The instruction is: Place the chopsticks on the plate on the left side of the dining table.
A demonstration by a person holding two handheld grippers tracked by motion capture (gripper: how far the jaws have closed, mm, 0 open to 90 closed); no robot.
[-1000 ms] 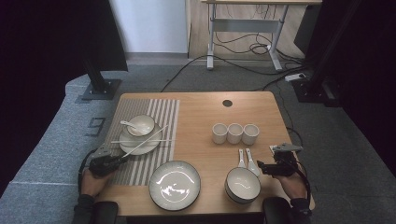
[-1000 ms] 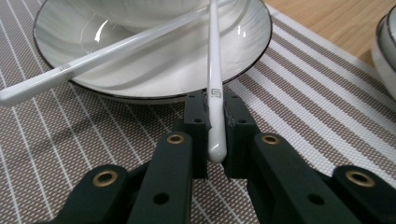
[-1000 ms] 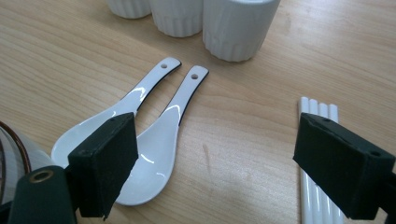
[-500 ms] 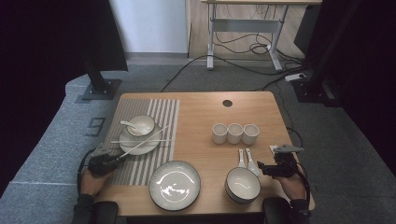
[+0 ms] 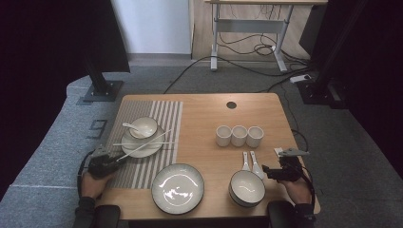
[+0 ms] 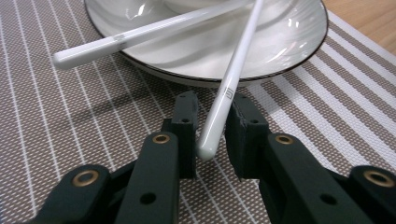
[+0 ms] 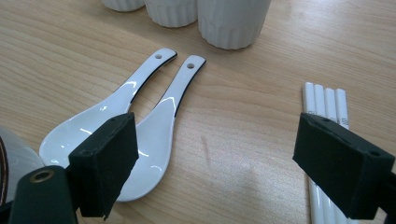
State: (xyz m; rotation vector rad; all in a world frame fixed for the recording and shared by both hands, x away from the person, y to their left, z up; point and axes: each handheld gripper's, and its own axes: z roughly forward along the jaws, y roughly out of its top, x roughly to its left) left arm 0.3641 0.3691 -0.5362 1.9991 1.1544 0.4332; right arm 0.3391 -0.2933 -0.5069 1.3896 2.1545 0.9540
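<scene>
1. Left gripper (image 6: 210, 119) sits low on the striped placemat (image 6: 70, 135) at the table's near-left. Its jaws are nearly closed around the near end of one white chopstick (image 6: 231, 86); I can't tell whether the pads are actually touching it.
2. That chopstick slants up from between the jaws onto the rim of the plate (image 6: 280, 51). A second chopstick (image 6: 140, 33) lies across the same plate, its near end overhanging the mat.
3. In the high view the plate carries a small bowl (image 5: 144, 126) with a spoon in it, at the far-left on the mat.
4. Right gripper (image 7: 215, 158) hovers near the table's right edge, jaws spread wide with nothing between them.
5. Below it lie two white spoons (image 7: 140, 116) side by side, handles pointing toward three white cups (image 5: 239, 135) in a row.
6. A bundle of white chopsticks (image 7: 324, 105) lies on the wood just by the right jaw.
7. At the near edge stand a large empty plate (image 5: 177, 188) and a deep bowl (image 5: 246, 187), the latter beside the spoons.
</scene>
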